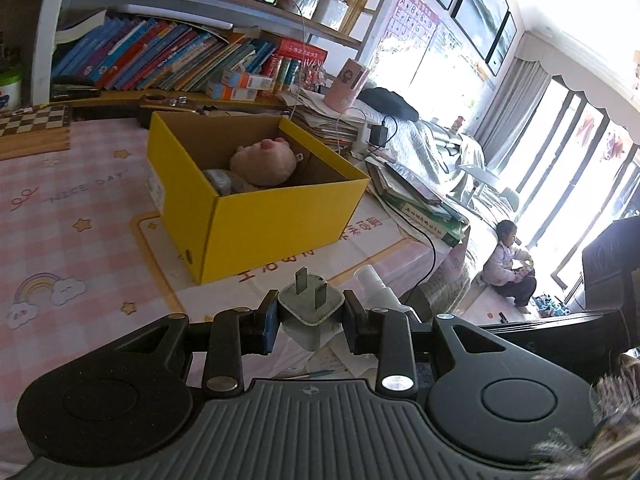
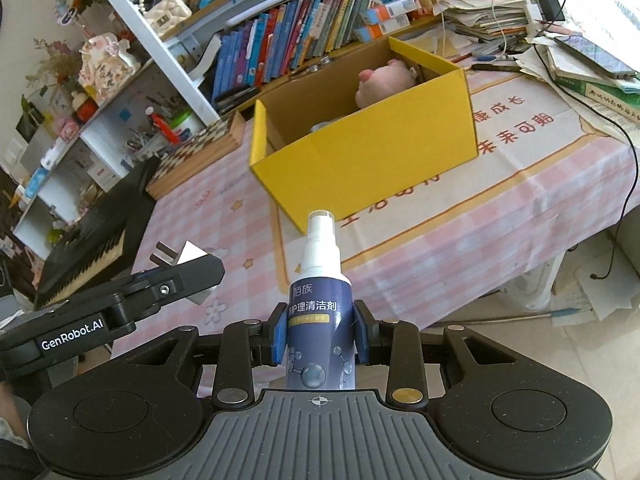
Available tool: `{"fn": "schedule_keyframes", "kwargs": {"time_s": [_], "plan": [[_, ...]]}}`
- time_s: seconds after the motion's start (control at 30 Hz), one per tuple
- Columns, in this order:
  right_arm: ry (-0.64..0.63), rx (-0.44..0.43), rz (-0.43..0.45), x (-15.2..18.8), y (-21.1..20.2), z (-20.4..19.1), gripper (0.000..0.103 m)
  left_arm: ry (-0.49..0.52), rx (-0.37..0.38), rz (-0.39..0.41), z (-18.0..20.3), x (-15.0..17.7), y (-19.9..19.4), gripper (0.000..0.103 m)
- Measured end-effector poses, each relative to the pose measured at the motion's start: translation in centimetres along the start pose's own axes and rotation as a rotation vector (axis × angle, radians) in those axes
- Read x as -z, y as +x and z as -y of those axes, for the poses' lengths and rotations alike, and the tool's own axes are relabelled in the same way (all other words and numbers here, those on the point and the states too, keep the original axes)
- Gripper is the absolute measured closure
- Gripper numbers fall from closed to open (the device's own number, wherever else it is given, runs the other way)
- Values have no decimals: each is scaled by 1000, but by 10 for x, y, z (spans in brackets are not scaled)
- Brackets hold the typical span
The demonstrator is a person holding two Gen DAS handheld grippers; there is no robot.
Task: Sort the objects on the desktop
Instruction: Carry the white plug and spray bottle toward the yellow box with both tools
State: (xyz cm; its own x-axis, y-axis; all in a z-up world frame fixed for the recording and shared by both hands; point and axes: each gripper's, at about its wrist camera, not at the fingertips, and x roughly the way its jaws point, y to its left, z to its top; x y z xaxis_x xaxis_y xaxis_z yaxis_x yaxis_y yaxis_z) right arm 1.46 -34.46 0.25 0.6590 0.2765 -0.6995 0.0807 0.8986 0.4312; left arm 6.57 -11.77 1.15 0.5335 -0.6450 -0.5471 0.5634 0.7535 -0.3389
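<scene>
Home, bookshelf (image 1: 160, 56), sofa (image 1: 452, 148), curtains (image 1: 516, 96)

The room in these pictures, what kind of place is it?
Most likely a home study corner in a living room. A desk under a pink checked tablecloth stands against crowded bookshelves, with a yellow box holding a plush toy, and a child sits on the floor by curtained windows.
</scene>
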Motion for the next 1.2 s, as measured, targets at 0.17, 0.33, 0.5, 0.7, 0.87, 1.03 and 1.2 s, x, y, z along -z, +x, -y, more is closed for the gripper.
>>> {"fn": "schedule_keyframes", "kwargs": {"time_s": [0.17,0.33,0.5,0.7,0.87,1.03,1.2], "plan": [[5,-9,-5,-14,-2,23,70,7,-5,-4,18,-8,20,73],[-3,-26,-12,-28,-2,44,70,3,-19,-4,33,-13,37,73],[-22,-35,2,-43,-4,63,70,-11,-40,7,46,-18,52,73],[-49,-65,-4,-61,1,80,70,-28,-85,35,57,-26,67,73],[-73,-101,0,-78,6,87,70,-30,-127,69,61,-34,75,73],[-121,-136,35,-104,9,82,70,-20,-159,100,61,-48,81,73],[-159,-165,85,-129,8,75,70,21,-194,131,60,-64,87,73]]}}
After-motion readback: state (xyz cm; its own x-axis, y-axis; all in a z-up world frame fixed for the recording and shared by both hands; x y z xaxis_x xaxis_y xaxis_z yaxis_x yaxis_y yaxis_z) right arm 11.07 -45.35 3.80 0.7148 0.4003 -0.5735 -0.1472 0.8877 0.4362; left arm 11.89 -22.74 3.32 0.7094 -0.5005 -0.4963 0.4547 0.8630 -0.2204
